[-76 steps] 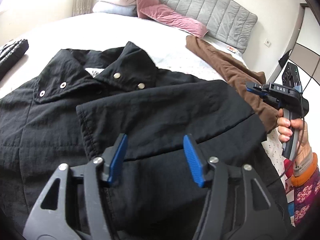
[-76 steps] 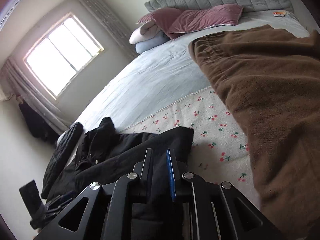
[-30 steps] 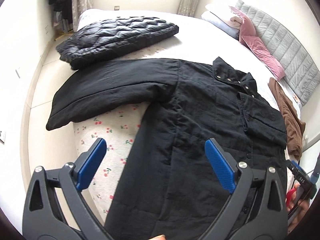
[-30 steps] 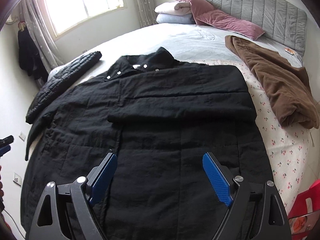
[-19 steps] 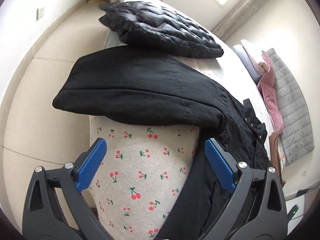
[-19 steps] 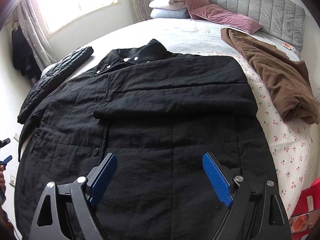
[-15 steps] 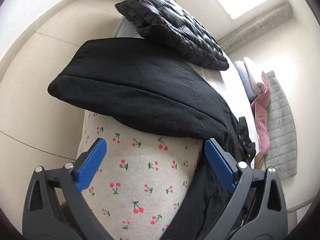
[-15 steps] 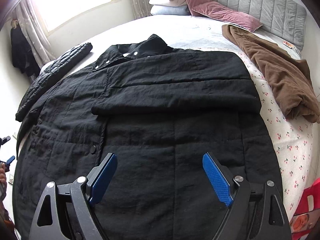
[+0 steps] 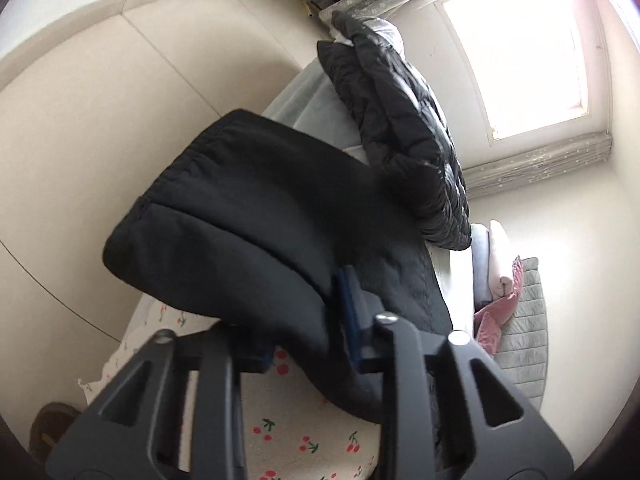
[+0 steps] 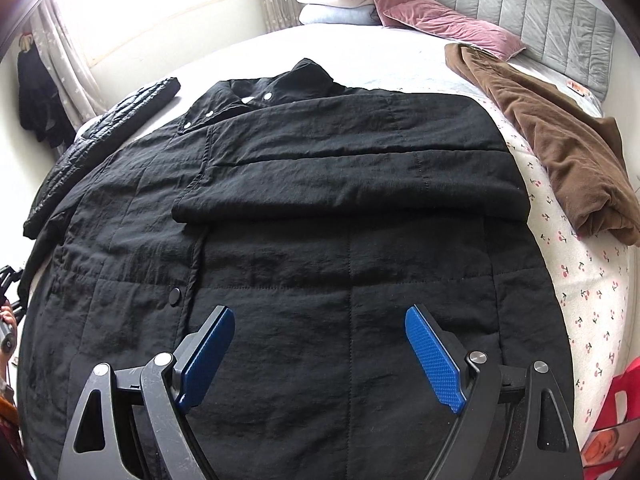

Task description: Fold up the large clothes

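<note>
A large black coat (image 10: 320, 248) lies spread front-up on the bed, collar toward the headboard. Its right sleeve (image 10: 360, 176) is folded across the chest. Its left sleeve (image 9: 256, 232) hangs off the bed's edge in the left wrist view. My left gripper (image 9: 308, 320) is shut on that sleeve near its lower edge; the cuff end sticks out beyond the fingers. My right gripper (image 10: 320, 356) is open and empty, held above the coat's lower front.
A black quilted jacket (image 10: 104, 128) lies left of the coat; it also shows in the left wrist view (image 9: 404, 120). A brown garment (image 10: 560, 128) lies at the right. Pillows (image 10: 400, 4) and a grey headboard (image 10: 540, 8) are at the back. The cherry-print sheet (image 10: 592, 280) edges the bed.
My left gripper has moved in on the hanging left sleeve and closed on it. My right gripper stays open over the coat's lower front, barely shifted.
</note>
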